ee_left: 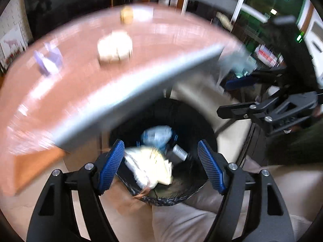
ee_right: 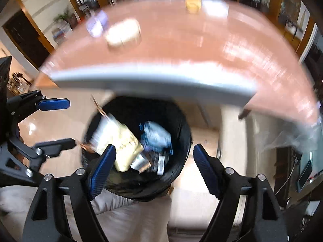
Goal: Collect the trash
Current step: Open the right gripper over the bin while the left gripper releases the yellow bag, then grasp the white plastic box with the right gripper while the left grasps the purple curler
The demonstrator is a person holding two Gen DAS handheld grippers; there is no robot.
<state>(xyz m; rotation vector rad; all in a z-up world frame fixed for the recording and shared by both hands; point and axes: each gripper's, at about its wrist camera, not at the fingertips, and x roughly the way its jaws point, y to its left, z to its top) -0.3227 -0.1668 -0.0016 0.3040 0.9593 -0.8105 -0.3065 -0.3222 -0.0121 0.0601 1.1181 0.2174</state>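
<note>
A black-lined trash bin (ee_left: 181,119) (ee_right: 181,121) stands on the floor below the table edge. Inside lie a cream paper bag (ee_left: 149,165) (ee_right: 123,139), a crushed blue-and-white bottle (ee_left: 157,135) (ee_right: 155,135) and a small can (ee_left: 179,151) (ee_right: 139,161). My left gripper (ee_left: 161,165) is open and empty above the bin; it also shows at the left of the right wrist view (ee_right: 62,123). My right gripper (ee_right: 153,165) is open and empty over the bin; it also shows at the right of the left wrist view (ee_left: 228,98). Both views are blurred.
A reddish table (ee_left: 80,80) (ee_right: 181,50) with a grey edge holds a purple wrapper (ee_left: 48,60) (ee_right: 97,24), a pale crumpled bag (ee_left: 115,48) (ee_right: 123,32) and a yellow cup (ee_left: 127,14) (ee_right: 192,4). A beige cushion (ee_left: 181,217) lies below the grippers.
</note>
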